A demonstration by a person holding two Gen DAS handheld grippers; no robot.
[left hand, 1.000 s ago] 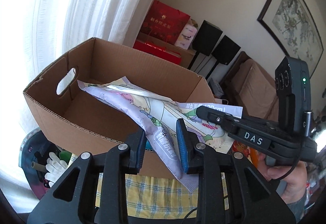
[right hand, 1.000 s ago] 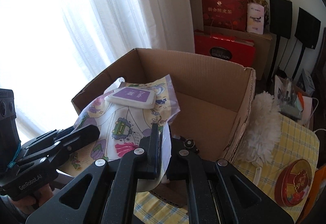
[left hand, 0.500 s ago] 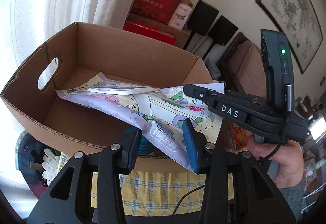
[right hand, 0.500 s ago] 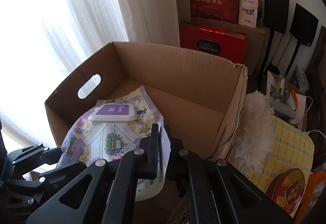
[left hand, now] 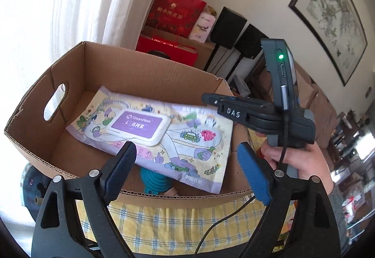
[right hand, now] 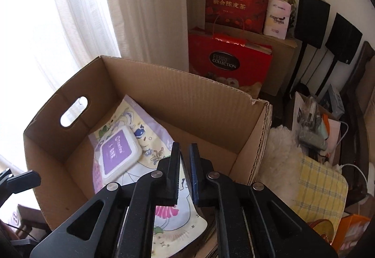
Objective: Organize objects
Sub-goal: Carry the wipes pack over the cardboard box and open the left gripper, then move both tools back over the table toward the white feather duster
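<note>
— Left wrist view first. What are the fingers doing?

— The left gripper (left hand: 186, 147) stands wide open, its jaws having just been opening. Nothing sits between the blue pads; they hang apart over the near wall of the box (left hand: 145, 63).

— And the pack?

— The pack (left hand: 187, 115) lies inside the box, lid (left hand: 139, 125) up, stretching from the handle-hole side towards the right wall. Its near end rests on a teal thing (left hand: 153, 181) at the bottom. The box itself stands on a checked cloth (left hand: 164, 218).

— Is the other tool there?

— Yes. The right gripper (left hand: 207, 98) reaches in from the right, held by a hand (left hand: 302, 164), with its tip over the pack's far right edge.

— Now the right wrist view.

— Its jaws are parted only a crack and have just been opening. The pack shows through that slim gap, but it lies lower, under the fingers, and does not look pinched. The lid end looks blurred, and the pack's near corner overhangs the near wall.

— Anything beside the box?

— A white fluffy thing (right hand: 281, 147), touching its right wall.
</note>
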